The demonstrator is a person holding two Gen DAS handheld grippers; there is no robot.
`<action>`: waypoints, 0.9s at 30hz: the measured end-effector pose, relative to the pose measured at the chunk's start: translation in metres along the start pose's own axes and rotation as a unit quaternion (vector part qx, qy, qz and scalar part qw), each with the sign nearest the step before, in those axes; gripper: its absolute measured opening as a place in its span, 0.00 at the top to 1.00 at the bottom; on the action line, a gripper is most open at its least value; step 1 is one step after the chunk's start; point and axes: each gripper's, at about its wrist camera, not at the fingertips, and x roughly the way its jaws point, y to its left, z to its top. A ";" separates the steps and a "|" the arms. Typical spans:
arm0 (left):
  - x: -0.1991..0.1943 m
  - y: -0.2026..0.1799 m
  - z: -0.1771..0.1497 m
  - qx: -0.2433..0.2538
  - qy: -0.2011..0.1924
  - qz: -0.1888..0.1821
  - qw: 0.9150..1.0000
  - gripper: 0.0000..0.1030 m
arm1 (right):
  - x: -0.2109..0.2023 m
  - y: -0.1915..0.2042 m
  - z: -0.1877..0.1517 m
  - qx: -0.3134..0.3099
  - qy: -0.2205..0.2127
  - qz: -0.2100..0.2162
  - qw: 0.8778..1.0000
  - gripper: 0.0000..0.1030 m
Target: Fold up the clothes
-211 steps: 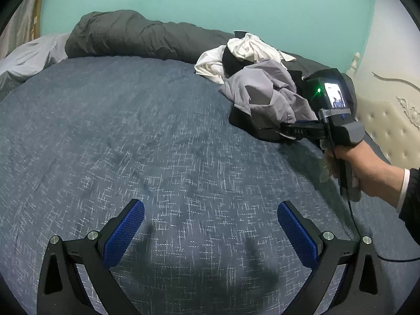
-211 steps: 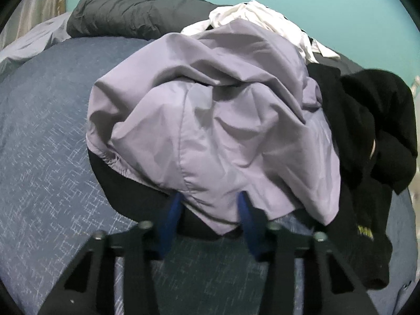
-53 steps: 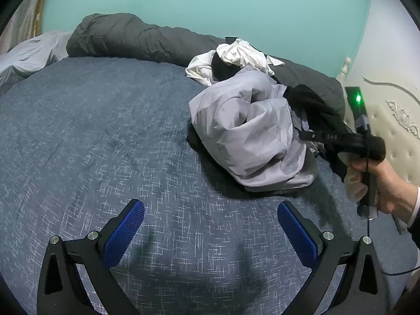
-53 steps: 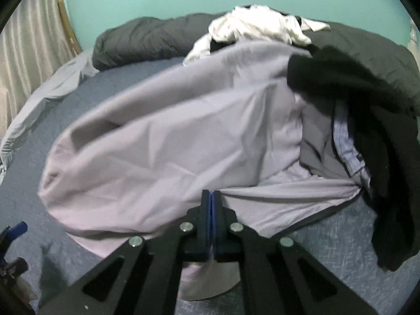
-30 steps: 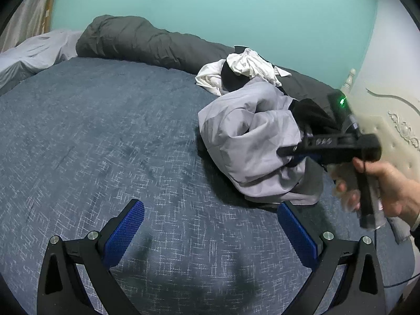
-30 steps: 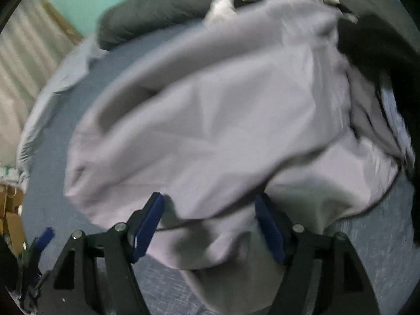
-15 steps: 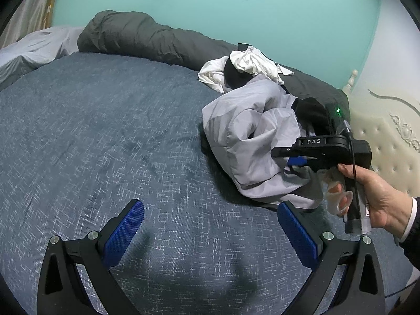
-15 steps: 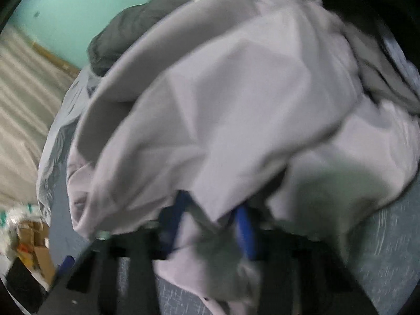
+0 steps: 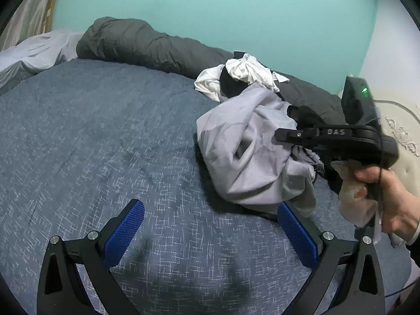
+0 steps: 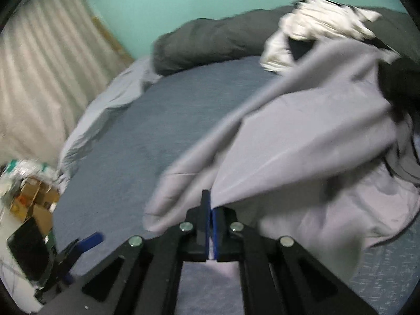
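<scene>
Left wrist view: left gripper (image 9: pixel 210 232) hovers over blue bedspread (image 9: pixel 92 144), blue pads spread wide, nothing between them. Grey garment (image 9: pixel 246 152) lies crumpled just ahead on the clothes pile, right gripper (image 10: pixel 210 223) clamped tight on its edge, hand (image 9: pixel 388 199) holding the handle.

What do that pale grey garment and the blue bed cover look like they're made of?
The pale grey garment looks like thin, smooth woven fabric, perhaps synthetic: soft sheen, sharp creases. The blue bed cover looks like matte, short-napped cloth flecked with pale crosshatch; the fibre is unclear.
</scene>
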 end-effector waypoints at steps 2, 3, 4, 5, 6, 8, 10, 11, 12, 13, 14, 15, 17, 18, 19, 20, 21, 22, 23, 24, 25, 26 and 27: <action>-0.004 0.005 0.003 -0.005 -0.005 0.003 1.000 0.00 | -0.009 0.020 -0.004 -0.012 0.002 0.025 1.000 0.99; -0.006 0.007 0.004 -0.007 -0.007 0.004 1.000 0.00 | -0.011 0.025 -0.001 -0.012 0.001 0.036 0.999 0.99; -0.008 0.009 0.005 -0.009 -0.009 0.006 1.000 0.00 | -0.015 0.028 0.001 -0.010 -0.003 0.043 0.999 0.99; -0.009 0.011 0.007 -0.011 -0.012 0.007 1.000 0.00 | -0.015 0.031 0.003 -0.009 -0.004 0.044 0.999 0.99; -0.011 0.014 0.008 -0.014 -0.014 0.008 1.000 0.00 | -0.015 0.031 0.006 -0.012 -0.003 0.044 0.999 0.99; -0.015 0.018 0.011 -0.018 -0.019 0.011 1.000 0.00 | -0.011 0.032 0.009 -0.036 0.018 0.011 0.999 0.99; -0.017 0.021 0.013 -0.021 -0.021 0.013 0.999 0.00 | -0.009 0.031 0.006 -0.074 0.032 -0.046 0.996 0.98; -0.017 0.021 0.012 -0.020 -0.021 0.013 0.999 0.00 | -0.008 0.029 0.003 -0.090 0.036 -0.080 0.992 0.98; -0.017 0.021 0.012 -0.020 -0.021 0.012 0.999 0.00 | -0.007 0.024 -0.001 -0.100 0.042 -0.107 0.988 0.98; -0.017 0.021 0.012 -0.019 -0.021 0.012 1.000 0.00 | -0.007 0.017 -0.004 -0.100 0.046 -0.119 0.987 0.98; -0.017 0.021 0.012 -0.019 -0.022 0.011 1.000 0.00 | -0.008 0.010 -0.008 -0.101 0.049 -0.131 0.985 0.97; -0.017 0.021 0.012 -0.018 -0.022 0.012 1.000 0.00 | -0.010 0.002 -0.011 -0.101 0.050 -0.148 0.983 0.91; -0.016 0.021 0.011 -0.016 -0.020 0.014 1.000 0.00 | -0.016 -0.007 -0.017 -0.106 0.045 -0.192 0.975 0.78; -0.015 0.021 0.011 -0.016 -0.020 0.014 1.000 0.00 | -0.019 -0.008 -0.018 -0.106 0.040 -0.199 0.974 0.69; -0.014 0.021 0.010 -0.016 -0.018 0.015 1.000 0.00 | -0.027 -0.009 -0.023 -0.105 0.031 -0.201 0.973 0.67; -0.012 0.022 0.010 -0.017 -0.017 0.016 1.000 0.00 | -0.035 -0.009 -0.027 -0.105 0.023 -0.203 0.973 0.66; -0.011 0.022 0.009 -0.017 -0.016 0.017 1.000 0.00 | -0.039 -0.005 -0.027 -0.111 0.014 -0.205 0.972 0.58; -0.010 0.022 0.008 -0.017 -0.015 0.018 1.000 0.00 | -0.043 0.000 -0.028 -0.116 0.004 -0.208 0.971 0.46; -0.010 0.022 0.008 -0.017 -0.014 0.018 1.000 0.00 | -0.047 0.005 -0.028 -0.121 -0.006 -0.209 0.970 0.42; -0.010 0.022 0.008 -0.017 -0.014 0.019 1.000 0.00 | -0.049 0.010 -0.027 -0.124 -0.016 -0.205 0.971 0.39; -0.010 0.022 0.008 -0.016 -0.014 0.019 1.000 0.00 | -0.048 0.013 -0.027 -0.126 -0.016 -0.192 0.973 0.38; -0.010 0.022 0.008 -0.016 -0.015 0.019 1.000 0.00 | -0.041 0.017 -0.027 -0.129 0.000 -0.182 0.975 0.31; -0.011 0.022 0.009 -0.016 -0.015 0.019 1.000 0.00 | -0.034 0.022 -0.028 -0.133 0.016 -0.173 0.976 0.27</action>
